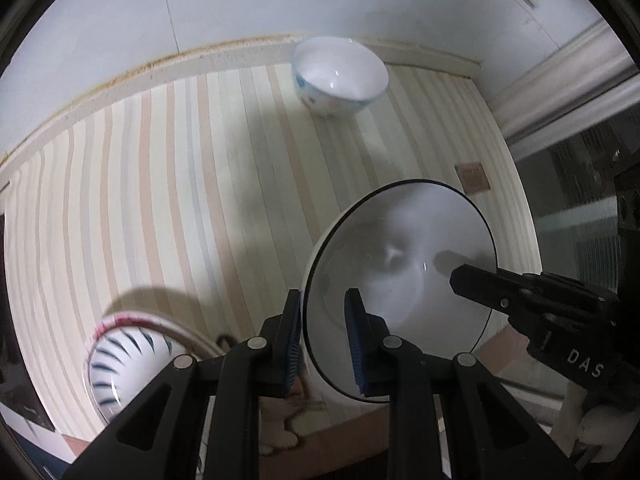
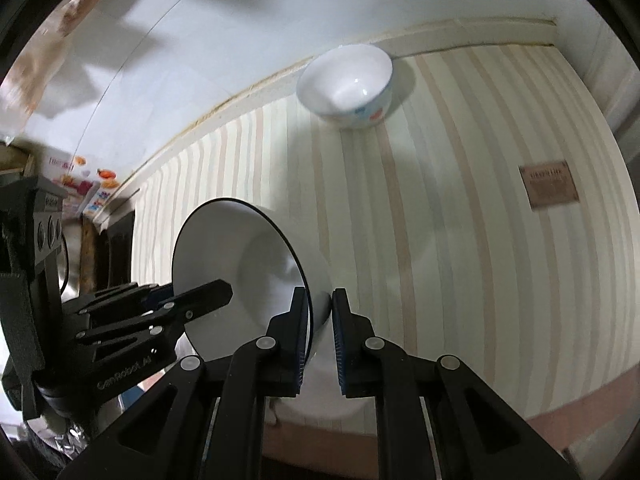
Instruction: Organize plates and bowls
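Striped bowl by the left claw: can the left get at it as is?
Probably not yet. The left claw is shut on the black-rimmed bowl's rim, as is the right claw. The striped bowl sits unobstructed on the tablecloth, but that load must go first.

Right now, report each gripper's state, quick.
Left gripper: shut on the black-rimmed white ceramic bowl, fingers straddling its rim.
Right gripper: shut on the same bowl's opposite rim.

A striped cloth (image 1: 168, 184) covers the surface. A white patterned bowl (image 1: 340, 76) stands on it far ahead of the jaws by the wall, and a blue-striped bowl (image 1: 120, 368) sits left of the left jaws.
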Demonstrator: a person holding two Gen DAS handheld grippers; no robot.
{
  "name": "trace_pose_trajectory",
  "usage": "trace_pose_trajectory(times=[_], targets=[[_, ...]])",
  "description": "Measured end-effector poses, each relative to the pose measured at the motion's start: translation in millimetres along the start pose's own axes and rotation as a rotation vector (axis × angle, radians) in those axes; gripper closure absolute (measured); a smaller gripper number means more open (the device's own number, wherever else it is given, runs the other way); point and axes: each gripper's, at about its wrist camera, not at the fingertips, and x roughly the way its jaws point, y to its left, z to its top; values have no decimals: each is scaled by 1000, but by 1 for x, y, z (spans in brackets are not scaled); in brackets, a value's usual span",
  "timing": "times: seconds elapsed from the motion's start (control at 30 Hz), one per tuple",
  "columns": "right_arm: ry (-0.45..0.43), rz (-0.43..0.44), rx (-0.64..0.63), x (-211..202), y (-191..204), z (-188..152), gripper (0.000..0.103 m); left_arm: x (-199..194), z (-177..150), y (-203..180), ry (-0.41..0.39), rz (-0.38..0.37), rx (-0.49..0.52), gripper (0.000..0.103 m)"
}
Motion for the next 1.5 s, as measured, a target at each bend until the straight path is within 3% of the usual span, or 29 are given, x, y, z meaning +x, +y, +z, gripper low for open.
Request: trace_pose_trajectory(times=[0.23, 0.5, 1.03, 1.17, 1.2, 1.27, 1.3, 1.5], targets=[[59, -1, 34, 15, -15, -37, 89, 29, -20, -9, 76, 6, 5, 84], [131, -17, 64, 46, -30, -53, 89, 61, -27, -17, 152, 42, 33, 84], [218, 15, 109, 54, -48, -53, 86, 55, -17, -27, 160, 76, 74, 84], [141, 55, 104, 19, -49, -34, 85, 18, 14, -24, 44, 74, 64, 82], [108, 67, 106, 9, -51, -25, 83, 11, 27, -22, 13, 64, 50, 75], [41, 79, 105, -3, -55, -3, 60, 5, 54, -16, -30, 56, 24, 72], [7, 76, 108, -5, -59, 11, 55, 5, 72, -11, -48, 55, 0, 72], [-118, 71, 151, 14, -76, 98, 53, 37, 161, 8, -72, 32, -107, 72]])
